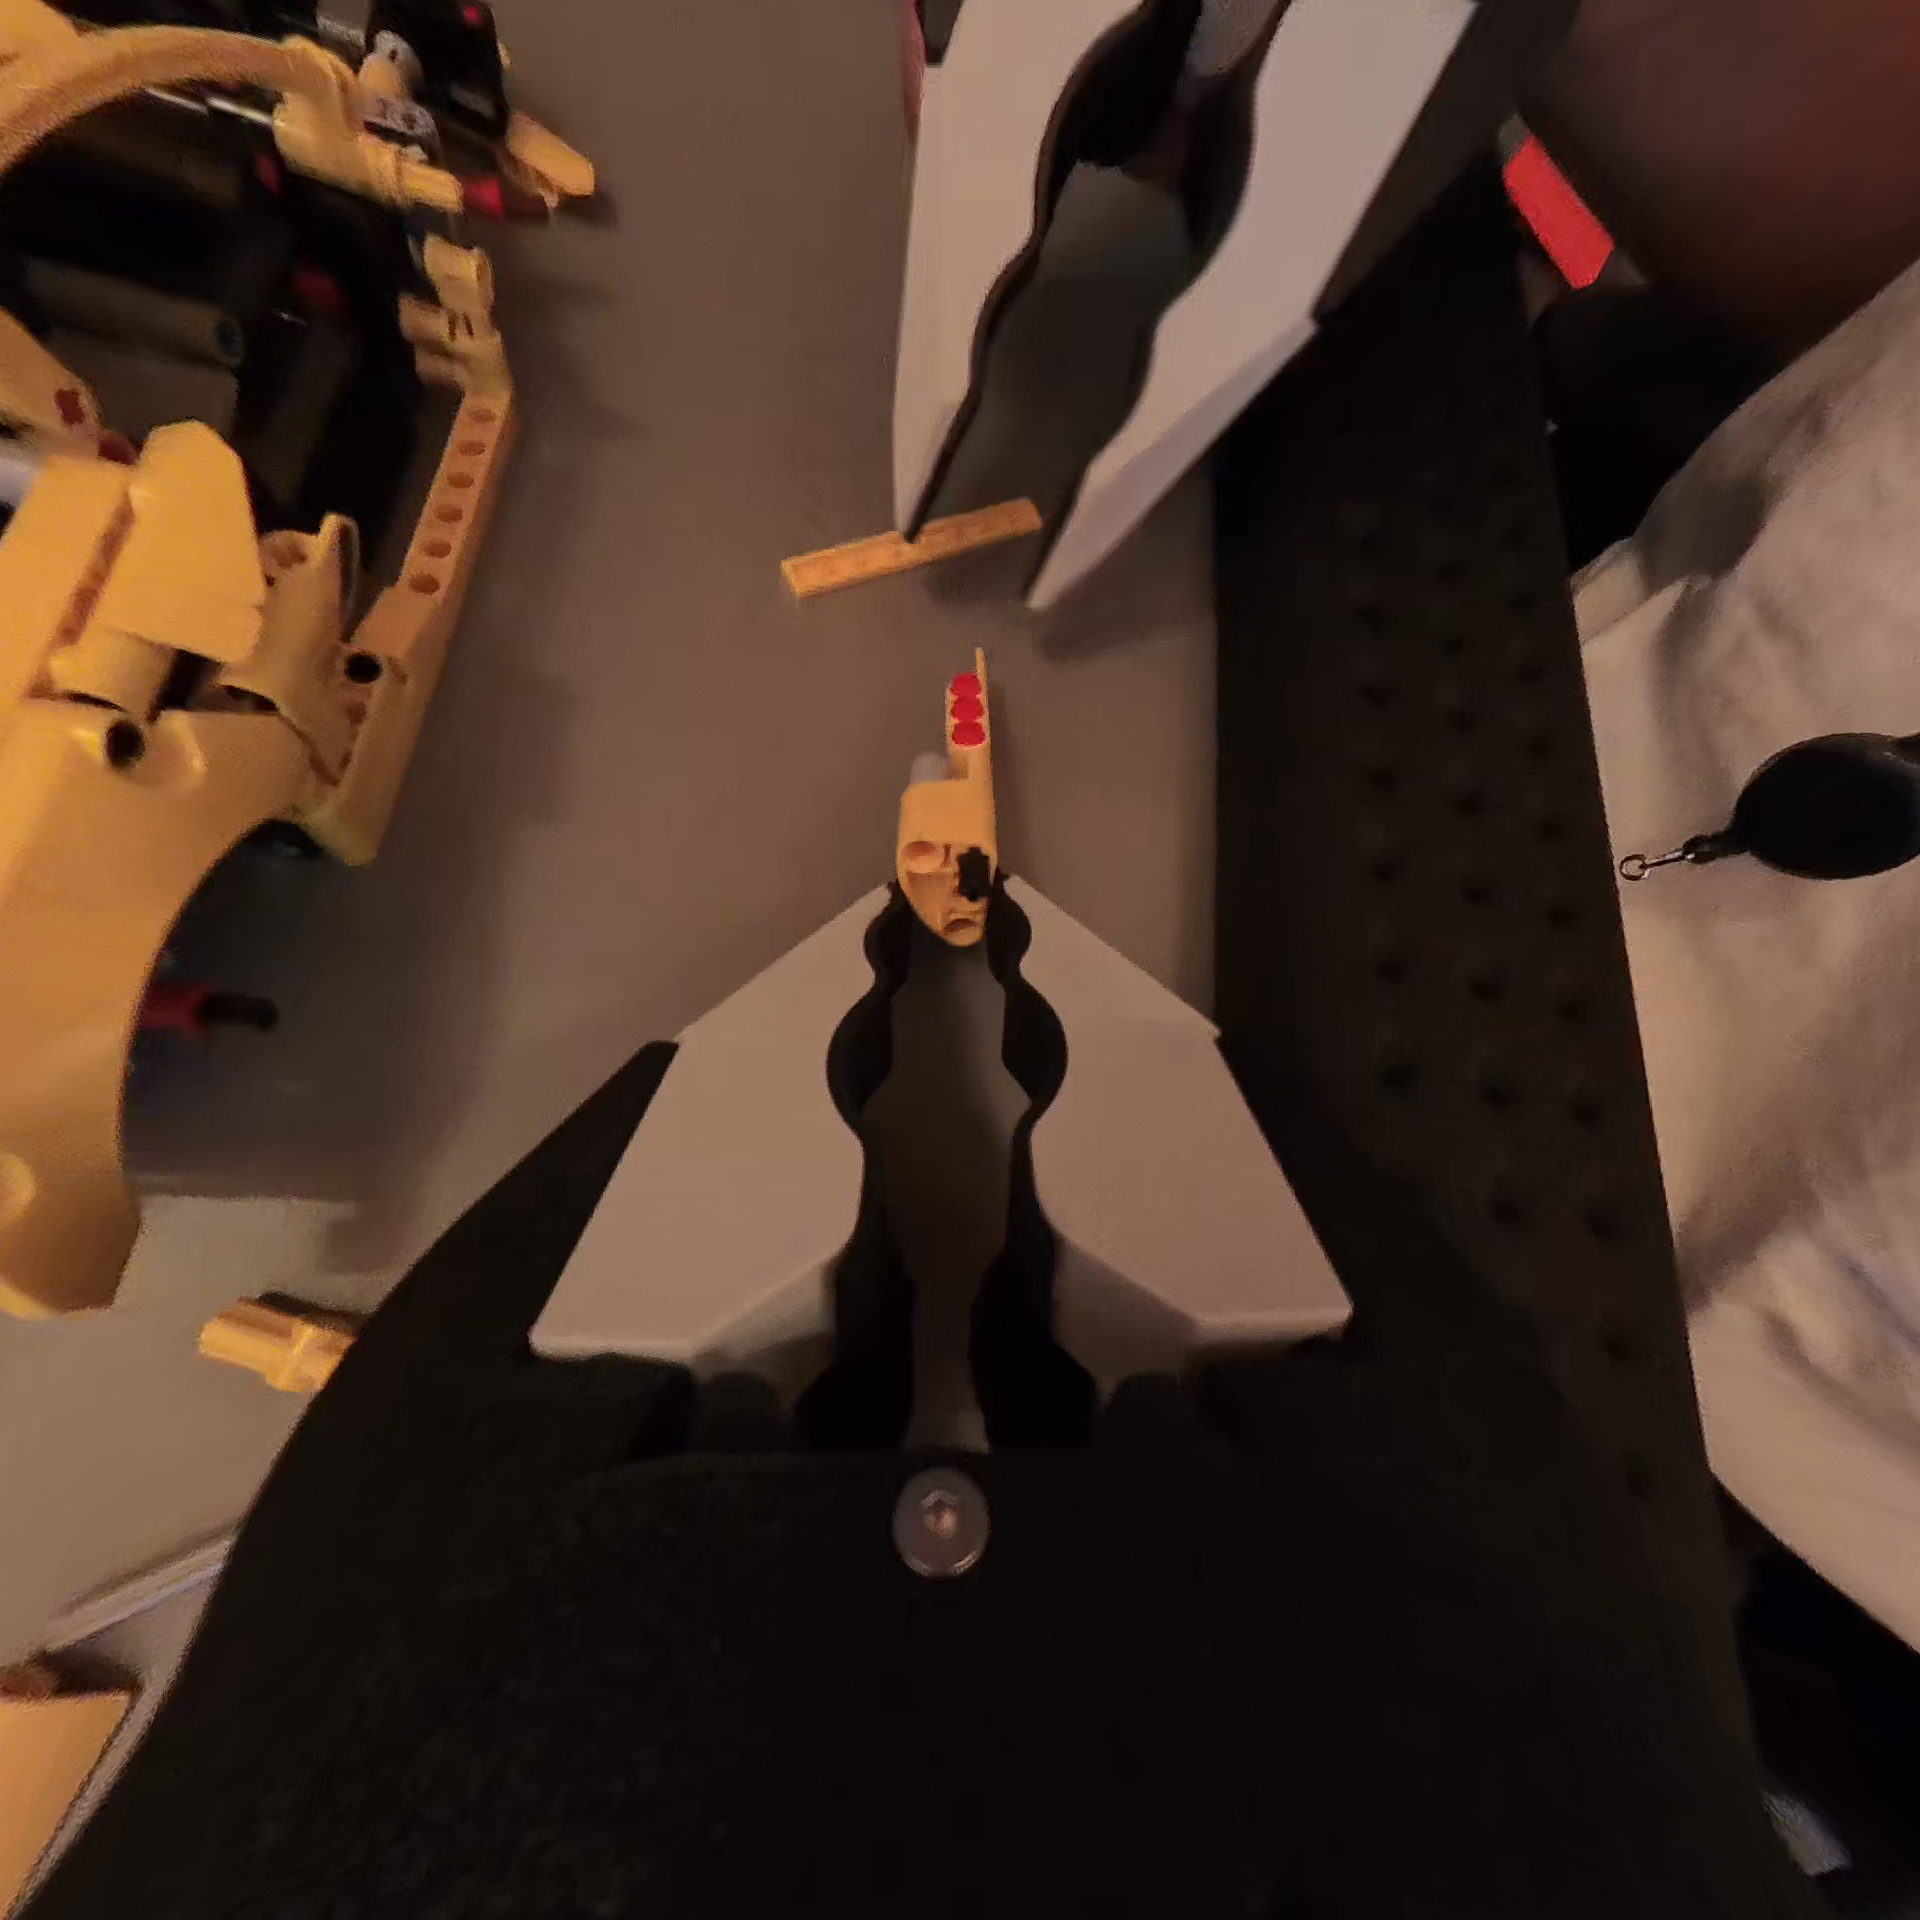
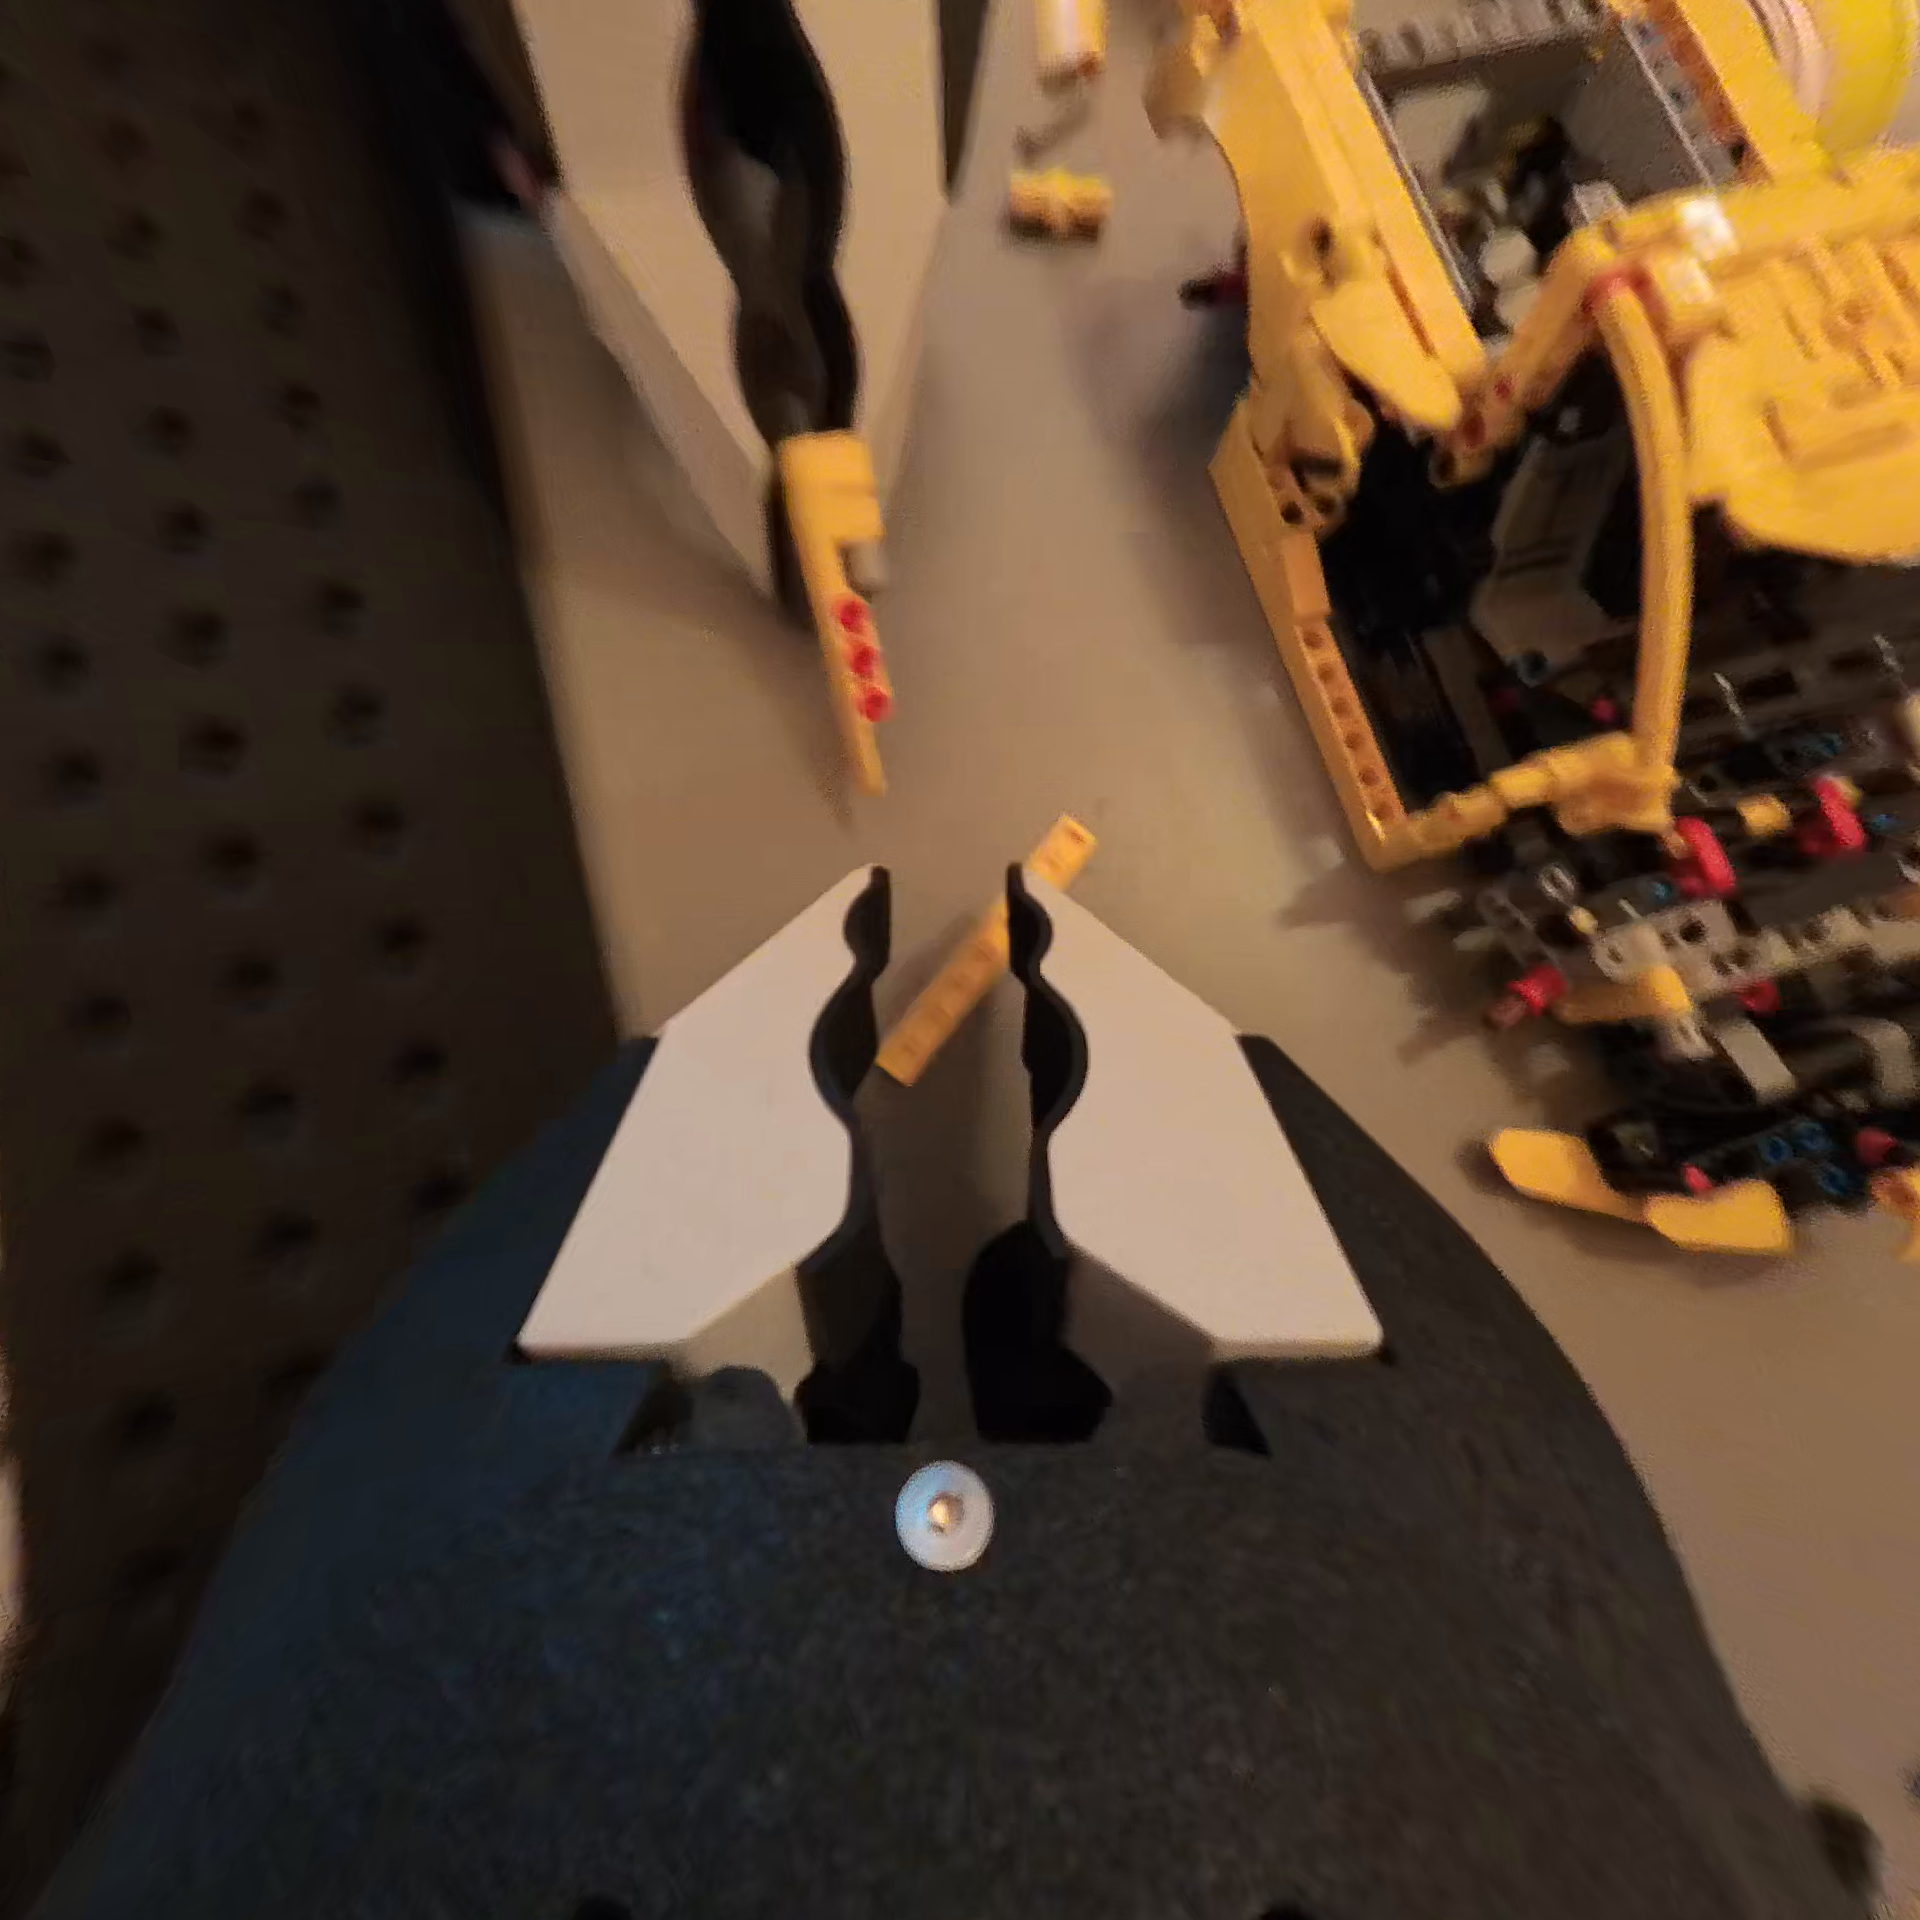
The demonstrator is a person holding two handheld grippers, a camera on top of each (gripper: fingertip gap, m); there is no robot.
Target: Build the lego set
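You are mid-assembly: the big yellow Technic vehicle (image 2: 1558,520) stands on the grey counter (image 2: 1091,675), and a small sub-assembly is being readied to take another part. Your left claw (image 1: 951,904) is clamped on that yellow sub-assembly (image 1: 961,790), a narrow piece with three red pins (image 1: 966,710) along its far end, held out over the counter and well apart from the vehicle.

Your right claw (image 2: 948,883) stands apart, its jaws open with a clear gap. A thin yellow beam (image 2: 982,961) lies flat on the counter under them, slanted across the gap. One fingertip (image 1: 914,530) looks to be touching it in the left wrist view, though it is not gripped.

The next move, as I judge it, is to pick up that beam. Because it lies askew, you will need to turn the right claw to square the jaws across its narrow width, then close. Once you have it, line its holes up with the red pins.
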